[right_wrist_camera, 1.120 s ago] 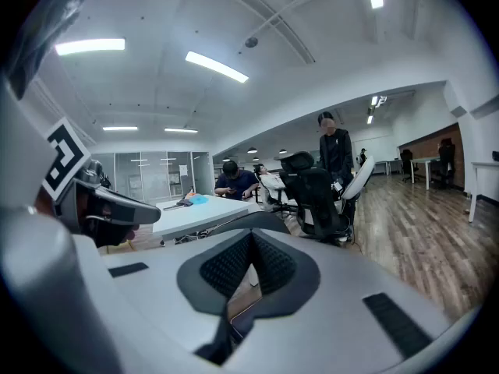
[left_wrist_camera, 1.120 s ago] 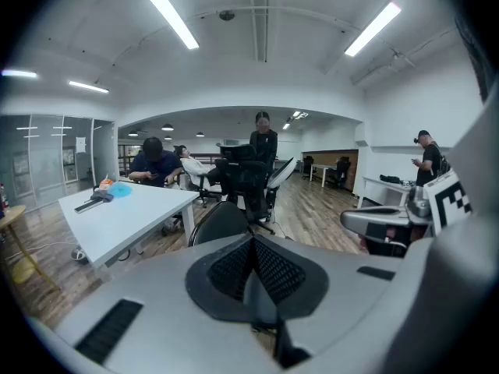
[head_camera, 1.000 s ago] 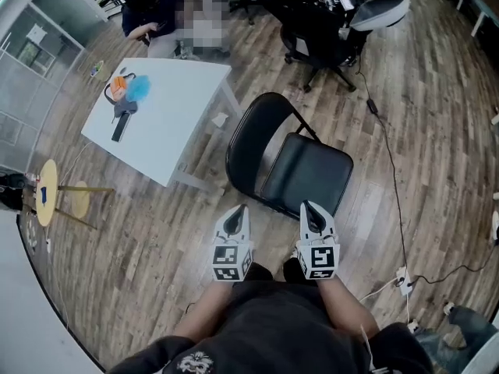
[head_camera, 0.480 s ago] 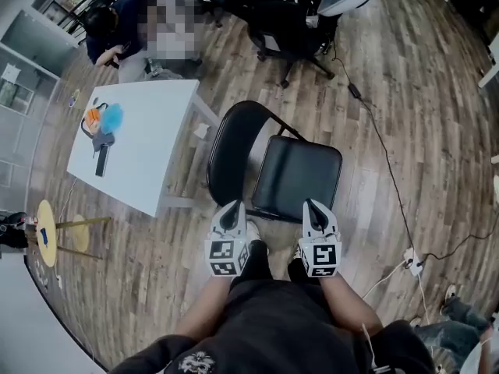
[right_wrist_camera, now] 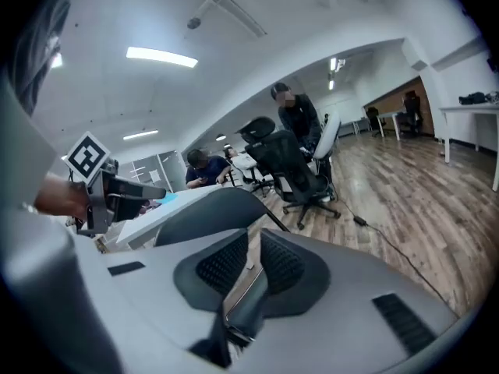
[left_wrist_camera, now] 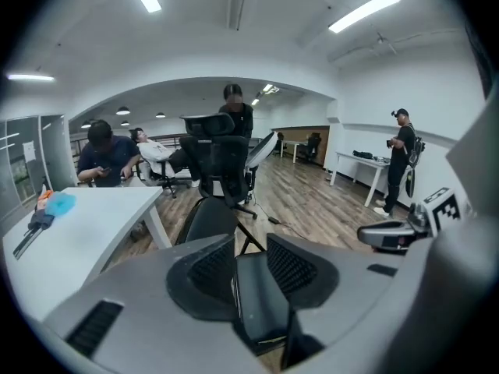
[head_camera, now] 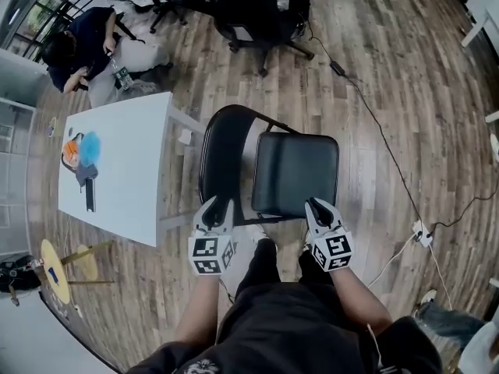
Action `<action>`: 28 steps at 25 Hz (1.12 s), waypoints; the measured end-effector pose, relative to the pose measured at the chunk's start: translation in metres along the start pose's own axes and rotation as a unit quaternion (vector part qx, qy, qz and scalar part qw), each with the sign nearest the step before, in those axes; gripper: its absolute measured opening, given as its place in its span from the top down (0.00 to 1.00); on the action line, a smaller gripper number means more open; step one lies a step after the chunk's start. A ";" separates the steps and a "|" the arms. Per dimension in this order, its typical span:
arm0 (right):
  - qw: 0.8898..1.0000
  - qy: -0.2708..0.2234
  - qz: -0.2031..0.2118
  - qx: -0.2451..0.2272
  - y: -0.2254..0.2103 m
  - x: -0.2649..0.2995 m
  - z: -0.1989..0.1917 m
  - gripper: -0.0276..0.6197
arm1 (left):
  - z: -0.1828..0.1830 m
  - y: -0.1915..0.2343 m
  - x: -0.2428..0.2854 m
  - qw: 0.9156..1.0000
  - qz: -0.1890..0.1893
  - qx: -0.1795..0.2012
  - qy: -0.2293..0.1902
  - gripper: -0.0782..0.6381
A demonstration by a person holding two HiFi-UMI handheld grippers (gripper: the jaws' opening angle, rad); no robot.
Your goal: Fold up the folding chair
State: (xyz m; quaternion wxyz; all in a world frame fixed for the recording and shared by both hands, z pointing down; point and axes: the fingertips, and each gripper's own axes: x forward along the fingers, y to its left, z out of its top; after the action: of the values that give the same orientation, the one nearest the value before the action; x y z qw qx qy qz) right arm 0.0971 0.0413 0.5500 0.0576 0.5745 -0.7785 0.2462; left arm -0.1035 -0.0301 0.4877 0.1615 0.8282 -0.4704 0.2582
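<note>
Since both grippers have come forward and down over the last second, the folding chair (head_camera: 295,171) now stands just ahead of their tips in the head view, where before it stood well ahead. The left gripper (head_camera: 214,206) sits near the foot of the backrest (head_camera: 222,154). Its jaws have just been opening and stand slightly apart, with nothing pressed between the pads; the left gripper view shows only the seat (left_wrist_camera: 253,302) beyond the gap, ahead and below. The right gripper (head_camera: 316,206) is at the near edge of the seat, to the right of the left one. Its jaws are together, and I see no part of the chair pinched in them. The chair is unfolded, with the seat level and the backrest upright, and a white table (head_camera: 117,170) lies off to the left of the left gripper. I judge that the approach is ending and no grip has been taken: the left jaws are being readied for the backrest or frame. The right jaws must either open to take the seat edge or push it up while closed.
</note>
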 end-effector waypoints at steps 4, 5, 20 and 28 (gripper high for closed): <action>0.998 0.043 -0.014 0.044 -0.041 0.009 -0.038 0.68 | 0.004 0.026 0.010 1.000 0.015 0.006 0.018 0.55; 0.997 0.053 -0.018 0.052 -0.052 0.010 -0.049 0.64 | 0.004 0.035 0.012 0.999 0.025 0.004 0.021 0.53; 0.945 0.217 -0.051 0.239 -0.205 0.049 -0.289 0.34 | -0.090 0.098 0.076 0.986 0.030 -0.057 0.156 0.39; 0.916 0.259 -0.037 0.304 -0.230 0.070 -0.382 0.29 | -0.122 0.096 0.099 0.983 -0.006 -0.095 0.159 0.39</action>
State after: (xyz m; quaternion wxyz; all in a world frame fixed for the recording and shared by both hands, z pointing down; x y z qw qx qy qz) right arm 0.2123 0.1019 0.9822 0.0890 0.5090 -0.6020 0.6087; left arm -0.1780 -0.0846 0.6470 0.3139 0.7602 -0.4565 0.3395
